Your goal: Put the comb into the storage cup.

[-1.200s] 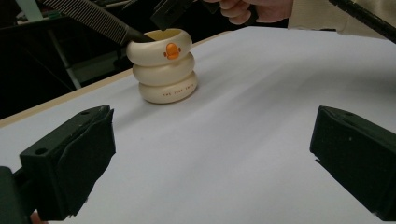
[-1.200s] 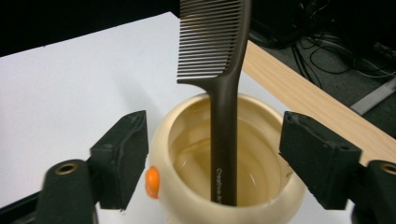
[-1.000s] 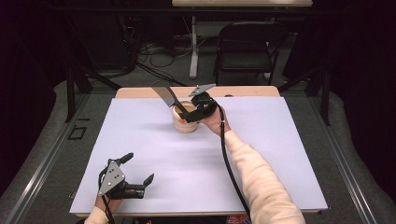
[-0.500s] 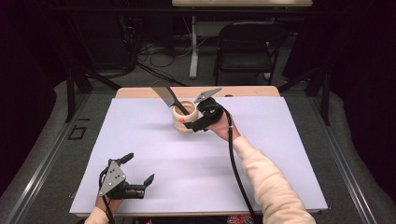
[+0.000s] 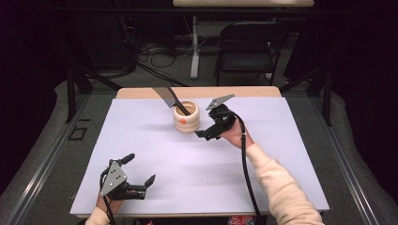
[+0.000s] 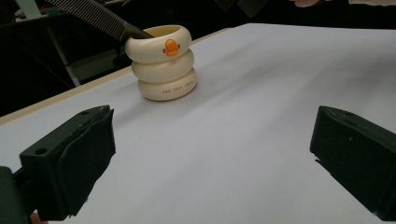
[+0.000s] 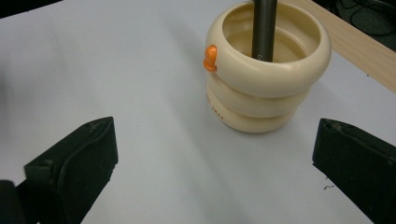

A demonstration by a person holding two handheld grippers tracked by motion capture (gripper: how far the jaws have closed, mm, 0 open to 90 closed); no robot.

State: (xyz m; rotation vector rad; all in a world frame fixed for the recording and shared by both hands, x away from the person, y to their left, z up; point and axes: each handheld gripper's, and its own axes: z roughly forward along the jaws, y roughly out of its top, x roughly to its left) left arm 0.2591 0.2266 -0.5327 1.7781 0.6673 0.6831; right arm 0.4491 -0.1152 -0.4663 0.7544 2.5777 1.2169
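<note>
Resting low at the near left corner of the white table [image 5: 281, 178], well apart from the cream holder [image 5: 186, 117], the left gripper [image 5: 136, 180] has its jaws spread wide with nothing between them, the person's hand tucked beneath it at the table edge. Toward the far edge stands the holder, three stacked rings with a small orange beak, upright on the table. A dark comb [image 5: 165, 96] stands in it, leaning up and to the left. Just right of the holder, the right gripper [image 5: 202, 135] hangs on an outstretched, cream-sleeved arm, jaws parted and empty, aimed at the holder's base without touching.
</note>
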